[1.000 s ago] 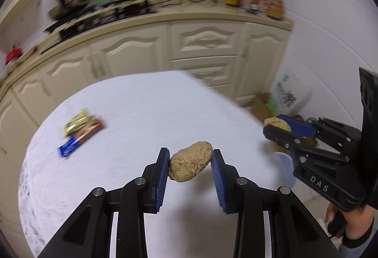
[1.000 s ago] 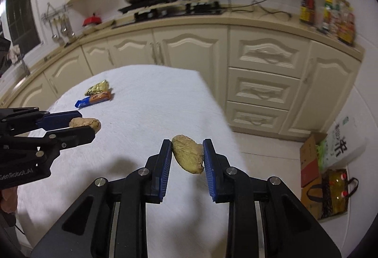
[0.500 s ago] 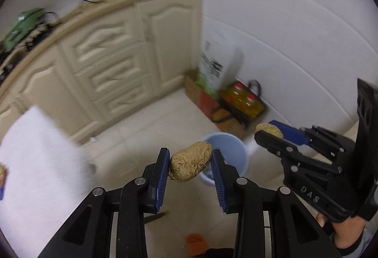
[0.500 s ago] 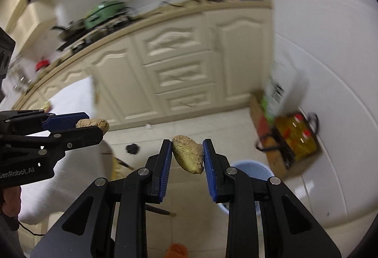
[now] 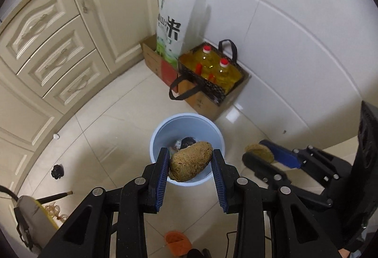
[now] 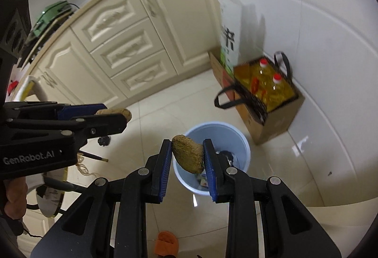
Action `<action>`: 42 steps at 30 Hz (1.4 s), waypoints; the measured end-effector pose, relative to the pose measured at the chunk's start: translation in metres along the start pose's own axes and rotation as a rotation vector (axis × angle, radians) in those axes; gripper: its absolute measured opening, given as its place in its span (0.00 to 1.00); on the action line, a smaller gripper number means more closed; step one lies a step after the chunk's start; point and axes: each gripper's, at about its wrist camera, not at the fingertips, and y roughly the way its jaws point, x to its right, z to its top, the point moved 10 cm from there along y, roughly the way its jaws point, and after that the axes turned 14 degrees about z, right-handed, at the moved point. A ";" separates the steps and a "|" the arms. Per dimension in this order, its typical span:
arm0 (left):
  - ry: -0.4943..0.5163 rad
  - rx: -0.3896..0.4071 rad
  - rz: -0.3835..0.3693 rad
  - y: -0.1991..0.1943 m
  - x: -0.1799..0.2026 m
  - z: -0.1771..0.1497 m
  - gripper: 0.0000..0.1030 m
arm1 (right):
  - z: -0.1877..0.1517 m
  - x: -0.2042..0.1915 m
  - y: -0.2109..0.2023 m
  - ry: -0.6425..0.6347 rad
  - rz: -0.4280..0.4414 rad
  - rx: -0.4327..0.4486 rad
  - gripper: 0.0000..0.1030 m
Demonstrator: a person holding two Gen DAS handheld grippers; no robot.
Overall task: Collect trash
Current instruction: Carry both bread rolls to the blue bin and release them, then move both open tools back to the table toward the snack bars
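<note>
Over the blue bin (image 5: 187, 130) on the floor we hold both loads for dropping; our left gripper (image 5: 191, 163) clamps a brown lump (image 5: 191, 161) above its mouth (trash lies inside); our right gripper (image 6: 186, 154) pinches a second lump (image 6: 187, 154) beside the rim.

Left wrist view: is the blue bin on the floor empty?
No, dark scraps of trash show at the bottom of the blue bin, behind the brown lump held in the left claw.
</note>
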 end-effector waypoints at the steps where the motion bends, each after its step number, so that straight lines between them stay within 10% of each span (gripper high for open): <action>1: 0.001 0.002 -0.004 0.006 0.002 0.003 0.33 | -0.003 0.007 0.007 0.011 -0.001 -0.010 0.26; 8: -0.029 -0.021 0.016 0.048 -0.012 0.006 0.58 | -0.016 0.026 0.039 0.052 0.005 -0.048 0.27; 20: -0.069 -0.068 0.118 0.037 -0.038 -0.008 0.59 | 0.009 0.017 0.059 0.053 0.010 0.005 0.28; 25: -0.097 -0.004 0.129 -0.004 -0.046 -0.013 0.59 | 0.021 0.001 0.047 0.032 -0.001 0.031 0.62; 42: -0.210 0.407 0.205 -0.268 -0.156 -0.102 0.73 | 0.073 -0.179 -0.090 -0.212 -0.009 0.215 0.85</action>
